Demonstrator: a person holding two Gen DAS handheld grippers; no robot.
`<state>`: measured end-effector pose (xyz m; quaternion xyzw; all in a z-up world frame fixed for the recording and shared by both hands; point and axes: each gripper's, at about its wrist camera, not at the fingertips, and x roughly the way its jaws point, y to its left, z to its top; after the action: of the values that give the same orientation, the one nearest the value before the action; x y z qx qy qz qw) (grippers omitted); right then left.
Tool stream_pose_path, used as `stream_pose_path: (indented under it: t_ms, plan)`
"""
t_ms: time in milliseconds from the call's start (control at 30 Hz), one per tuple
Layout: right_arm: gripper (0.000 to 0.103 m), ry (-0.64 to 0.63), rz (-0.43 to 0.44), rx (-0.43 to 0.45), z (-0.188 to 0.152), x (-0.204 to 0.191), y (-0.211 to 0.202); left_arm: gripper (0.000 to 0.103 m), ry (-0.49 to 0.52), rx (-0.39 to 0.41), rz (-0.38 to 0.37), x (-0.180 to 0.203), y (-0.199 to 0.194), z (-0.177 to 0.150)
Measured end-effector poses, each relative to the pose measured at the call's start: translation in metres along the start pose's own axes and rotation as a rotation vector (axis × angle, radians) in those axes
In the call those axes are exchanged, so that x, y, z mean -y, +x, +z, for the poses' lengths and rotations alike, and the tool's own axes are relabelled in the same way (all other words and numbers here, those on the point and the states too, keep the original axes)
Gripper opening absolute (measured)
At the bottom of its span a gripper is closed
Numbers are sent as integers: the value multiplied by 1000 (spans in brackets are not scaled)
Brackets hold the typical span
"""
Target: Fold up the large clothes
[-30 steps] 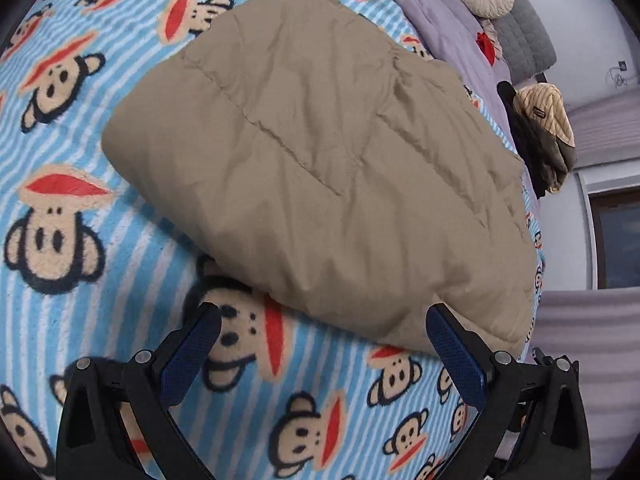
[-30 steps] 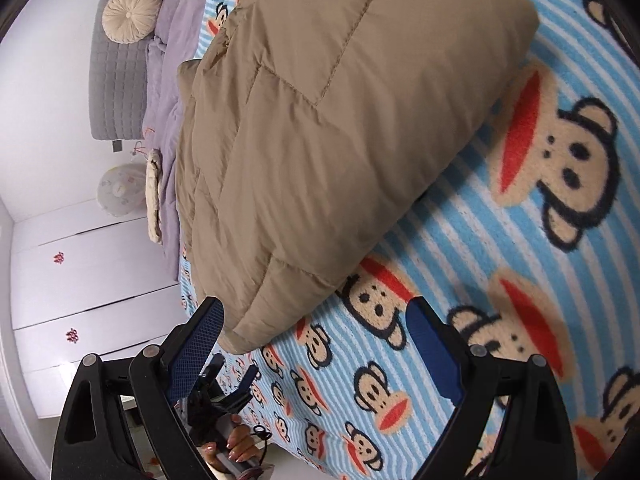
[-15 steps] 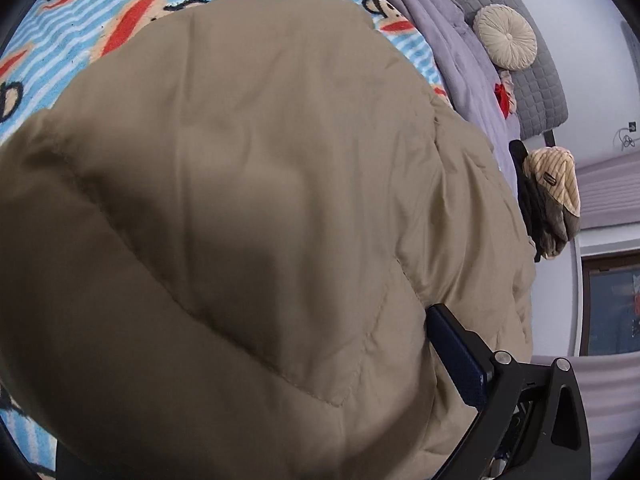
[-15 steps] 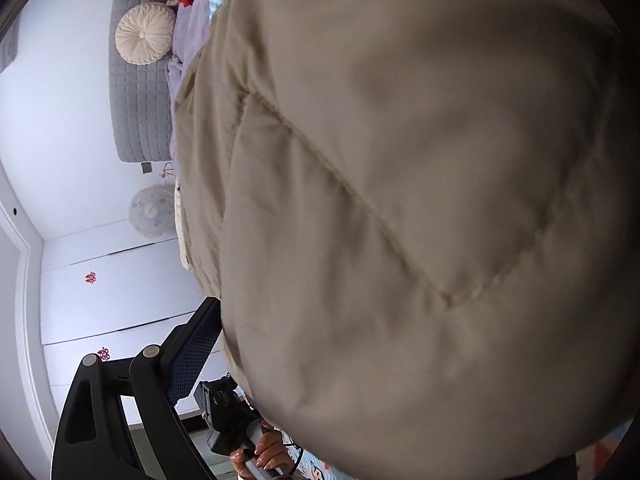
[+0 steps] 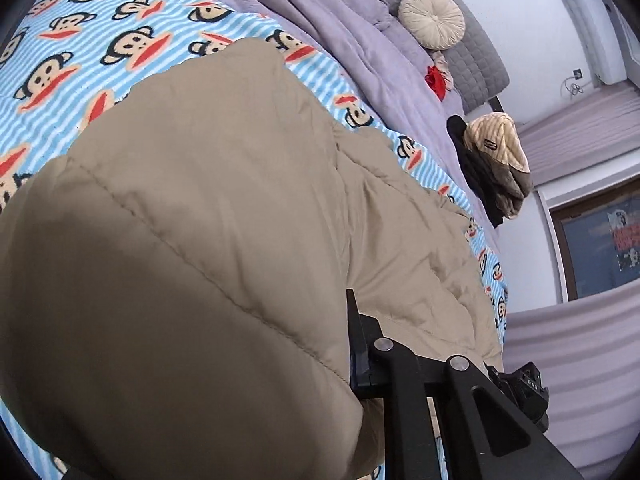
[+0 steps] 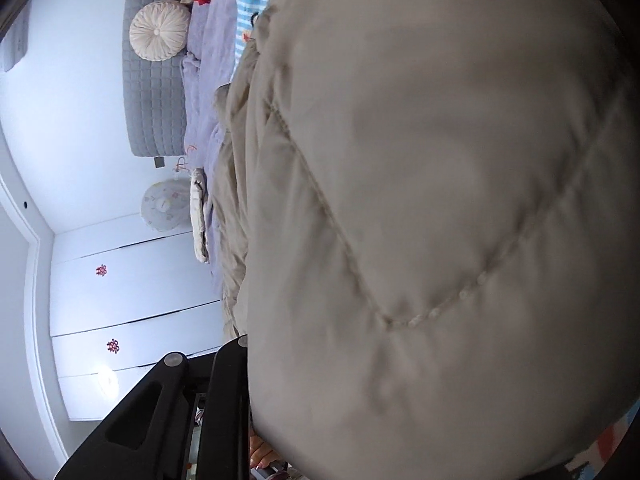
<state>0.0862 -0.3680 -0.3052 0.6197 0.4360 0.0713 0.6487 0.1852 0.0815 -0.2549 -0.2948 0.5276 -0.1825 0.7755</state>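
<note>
Gripping the near edge of the tan quilted puffer coat (image 5: 224,216) for a fold.
Lying bunched on the bed's blue striped monkey-print blanket (image 5: 104,32), filling both views; left tool (image 5: 352,360) and right tool (image 6: 250,392) closing, jaws pinching padded fabric. Next, likely: lifting both corners together and carrying them evenly toward the far purple bedding (image 5: 344,28), avoiding slipping.

A bed is covered by a blue-striped monkey-print blanket (image 5: 132,12) and a lilac sheet (image 5: 344,36), backed by a grey quilted headboard (image 6: 154,92) with a round cream cushion (image 5: 433,19). White wardrobe doors (image 6: 132,292) and pale walls are seen, and a dark-framed window (image 5: 600,240) is set beside grey curtains.
</note>
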Motion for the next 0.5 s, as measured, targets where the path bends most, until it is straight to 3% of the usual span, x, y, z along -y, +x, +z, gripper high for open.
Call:
stream_pose_path:
  t_ms: [200,300,500]
  plan:
    - [24,-33,-30,-63,-30,3,-22,19,27,-64,3,-1,-33,-40]
    - [24,-22,-39,-94,-53,15,-36,19,4,-123,1,-14,-53,-78]
    - [24,40,-93,-161,-117,50,-64,20,-11,-252,95,-45,-72,-152]
